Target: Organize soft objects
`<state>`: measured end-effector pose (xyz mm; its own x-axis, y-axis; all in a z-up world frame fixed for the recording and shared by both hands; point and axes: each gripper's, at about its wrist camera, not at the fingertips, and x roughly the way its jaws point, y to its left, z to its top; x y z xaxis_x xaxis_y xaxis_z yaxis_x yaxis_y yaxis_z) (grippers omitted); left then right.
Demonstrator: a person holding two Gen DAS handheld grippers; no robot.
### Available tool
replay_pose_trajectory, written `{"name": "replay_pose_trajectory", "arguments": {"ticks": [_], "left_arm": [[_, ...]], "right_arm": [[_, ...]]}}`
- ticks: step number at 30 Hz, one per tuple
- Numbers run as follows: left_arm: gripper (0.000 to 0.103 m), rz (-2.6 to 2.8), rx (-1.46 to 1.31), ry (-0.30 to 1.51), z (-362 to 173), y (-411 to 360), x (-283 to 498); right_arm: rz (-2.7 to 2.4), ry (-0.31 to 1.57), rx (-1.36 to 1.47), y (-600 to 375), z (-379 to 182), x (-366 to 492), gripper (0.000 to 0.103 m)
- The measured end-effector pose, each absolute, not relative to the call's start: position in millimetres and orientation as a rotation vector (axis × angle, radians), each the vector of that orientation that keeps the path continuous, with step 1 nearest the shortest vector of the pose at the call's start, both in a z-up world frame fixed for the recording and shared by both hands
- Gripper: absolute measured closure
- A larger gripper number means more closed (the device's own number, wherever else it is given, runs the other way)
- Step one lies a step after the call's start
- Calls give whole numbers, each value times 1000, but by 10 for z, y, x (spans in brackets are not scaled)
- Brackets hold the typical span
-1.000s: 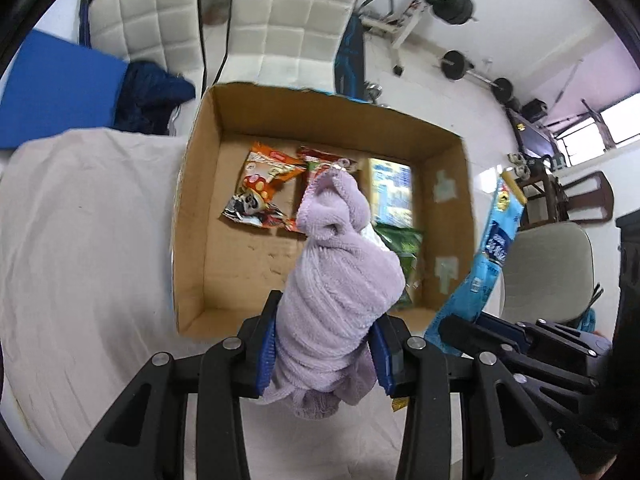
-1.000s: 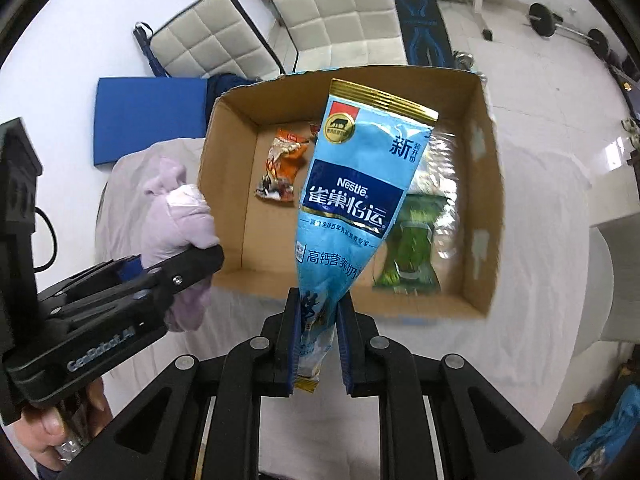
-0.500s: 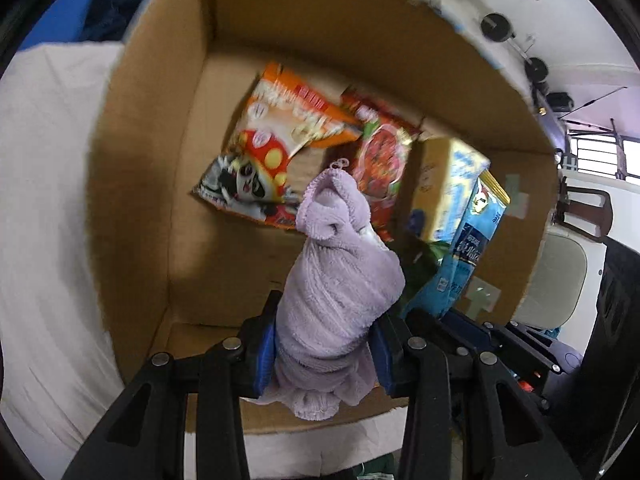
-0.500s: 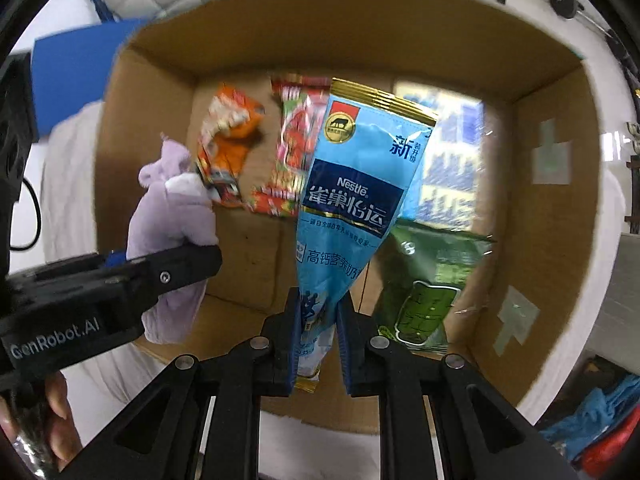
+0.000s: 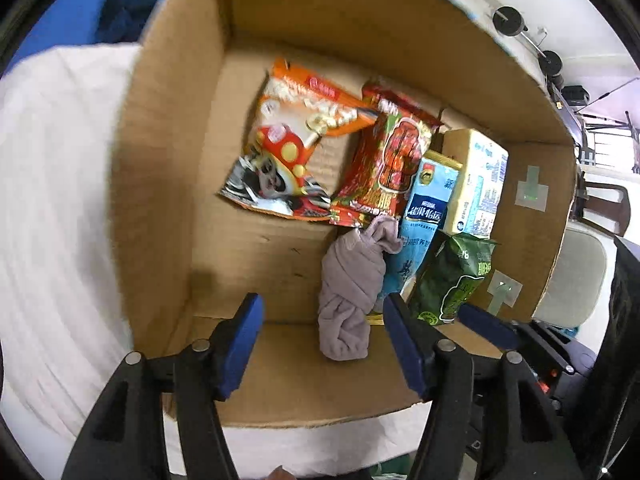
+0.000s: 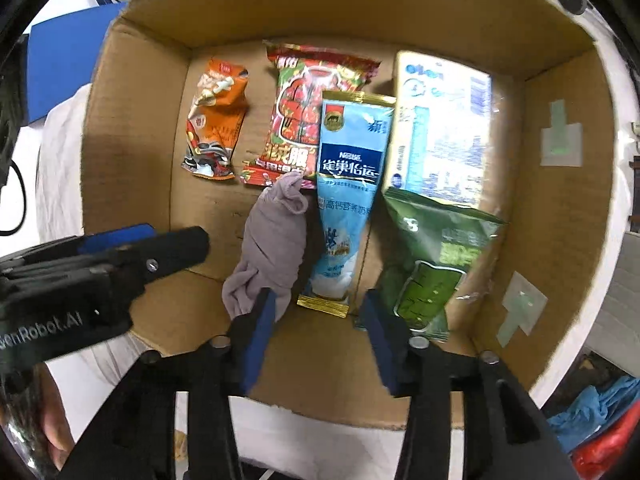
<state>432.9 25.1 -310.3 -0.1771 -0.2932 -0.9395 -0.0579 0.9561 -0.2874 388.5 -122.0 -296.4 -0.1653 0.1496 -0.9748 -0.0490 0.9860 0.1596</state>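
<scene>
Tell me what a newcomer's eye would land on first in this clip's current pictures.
Most striking is the open cardboard box that fills both views, with bright snack packets lying across its floor. Near the middle lie a knotted lilac cloth bundle and a light blue Nestle pouch side by side, freshly released. Both the left tongs and the right tongs have just opened, and their blue pads press on nothing.

towel (image 5: pixel 352 280) lilac | pouch (image 6: pixel 348 184) light blue | box (image 6: pixel 132 120) brown
</scene>
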Motion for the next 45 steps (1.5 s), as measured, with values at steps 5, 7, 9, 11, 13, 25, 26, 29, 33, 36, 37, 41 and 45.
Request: {"name": "replay_pose_trajectory", "arguments": {"ticks": [5, 7, 9, 11, 13, 25, 26, 29, 33, 36, 37, 41, 45], "left_arm": [[33, -182, -149, 1619, -2804, 193, 4174], [26, -170, -101, 1567, -2707, 149, 4102], [15, -153, -72, 1523, -2646, 139, 4035], [7, -137, -44, 1477, -2602, 129, 3979], [3, -127, -21, 1454, -2578, 114, 3934], [3, -122, -30, 1327, -2207, 56, 3610], [3, -127, -34, 1315, -2148, 53, 3557], [3, -123, -30, 1253, -1895, 38, 3349], [3, -111, -9, 1166, -1486, 10, 3000], [3, -112, 6, 1111, -1219, -1, 2731], [3, -114, 7, 1101, -1156, -2, 2666], [3, -133, -17, 1079, -890, 16, 2393], [3, -171, -48, 1057, -605, 32, 2117]], "right_arm": [[118, 1667, 77, -1359, -2845, 3669, 51], [90, 1646, 75, -1411, -2796, 3596, 51], [70, 1629, 78, -1452, -2772, 3493, 46], [52, 1610, 87, -1564, -2728, 3400, 29], [30, 1582, 100, -1635, -2709, 3314, 12], [-69, 1431, 130, -1901, -2214, 3229, 0], [-67, 1413, 126, -1907, -2128, 3191, 0], [-64, 1348, 124, -1941, -1812, 3015, 0], [-95, 1214, 71, -1958, -1360, 2670, 0], [-105, 1148, 60, -1982, -1083, 2397, 0], [-103, 1134, 61, -1993, -998, 2315, 0], [-98, 1090, 76, -2041, -642, 1959, 0], [-107, 1042, 58, -2045, -291, 1611, 0]]}}
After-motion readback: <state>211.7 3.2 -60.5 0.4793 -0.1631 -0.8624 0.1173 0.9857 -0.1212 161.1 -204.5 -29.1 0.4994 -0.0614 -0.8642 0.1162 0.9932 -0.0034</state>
